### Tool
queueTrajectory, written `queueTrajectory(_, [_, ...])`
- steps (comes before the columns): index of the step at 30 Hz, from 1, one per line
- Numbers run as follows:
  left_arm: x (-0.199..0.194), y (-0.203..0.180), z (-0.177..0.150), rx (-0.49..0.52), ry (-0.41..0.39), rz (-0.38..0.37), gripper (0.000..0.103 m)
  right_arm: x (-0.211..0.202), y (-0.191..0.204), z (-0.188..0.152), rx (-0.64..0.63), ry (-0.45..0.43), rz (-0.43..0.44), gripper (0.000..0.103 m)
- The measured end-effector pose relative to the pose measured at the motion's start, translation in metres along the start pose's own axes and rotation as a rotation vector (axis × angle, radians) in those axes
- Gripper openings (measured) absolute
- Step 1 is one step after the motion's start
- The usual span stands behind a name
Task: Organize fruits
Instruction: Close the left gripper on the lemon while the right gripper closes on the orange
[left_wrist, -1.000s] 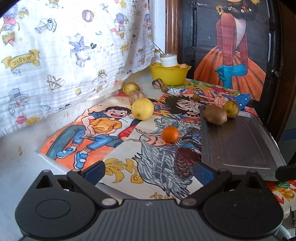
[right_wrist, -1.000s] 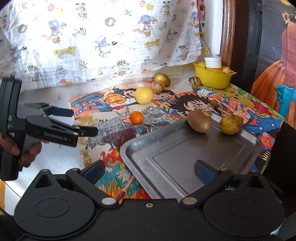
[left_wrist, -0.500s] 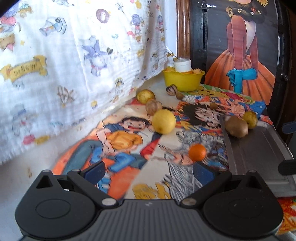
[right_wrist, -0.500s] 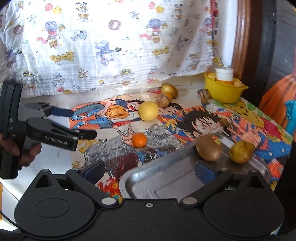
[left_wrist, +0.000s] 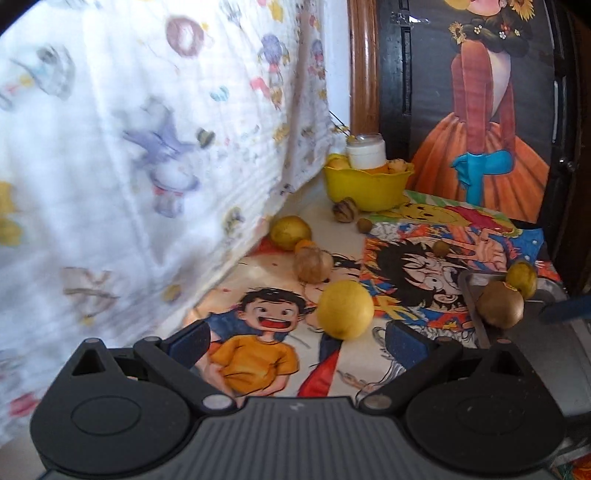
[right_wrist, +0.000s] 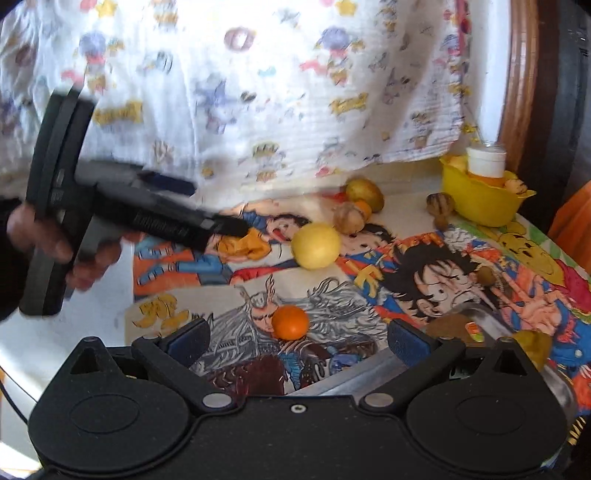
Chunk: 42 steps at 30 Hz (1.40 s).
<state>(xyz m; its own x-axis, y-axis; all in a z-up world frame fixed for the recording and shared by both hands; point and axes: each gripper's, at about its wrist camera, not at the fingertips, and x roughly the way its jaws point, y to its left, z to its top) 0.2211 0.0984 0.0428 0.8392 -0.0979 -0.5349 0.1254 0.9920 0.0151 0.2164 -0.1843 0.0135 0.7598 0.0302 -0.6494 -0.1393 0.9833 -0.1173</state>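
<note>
Right gripper (right_wrist: 298, 341) spread; orange (right_wrist: 290, 322) between fingers.

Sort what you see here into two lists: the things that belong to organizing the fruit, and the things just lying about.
Part of the job:
yellow lemon
small orange
brown kiwi
metal tray
yellow bowl
left tongs, open
right tongs, open

Just lying about:
white jar
cartoon posters
printed cloth

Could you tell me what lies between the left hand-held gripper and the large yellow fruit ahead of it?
Nothing but the printed cartoon mat: in the left wrist view, the open left hand-held gripper faces the yellow fruit across bare mat.
</note>
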Motion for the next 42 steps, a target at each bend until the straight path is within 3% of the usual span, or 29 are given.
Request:
queueTrajectory(7, [0.043, -0.008, 0.003, 0.074, 0.022, -0.095, 0.103, 0.036, 0.001, 0.003, -0.009, 0.028, 0.011, 0.088])
queueTrajectory(22, [0.099, -0.015, 0.008, 0.071, 0.095, -0.134, 0.102, 0.072, -0.006, -0.004, 0.008, 0.08, 0.043, 0.059])
queueTrajectory(35, [0.121, -0.014, 0.006, 0.007, 0.17, -0.145, 0.084, 0.082, -0.009, -0.004, 0.036, 0.072, 0.062, 0.049])
queueTrajectory(42, [0.124, -0.014, 0.007, -0.005, 0.166, -0.137, 0.075, 0.085, -0.01, -0.003, 0.043, 0.064, 0.069, 0.044])
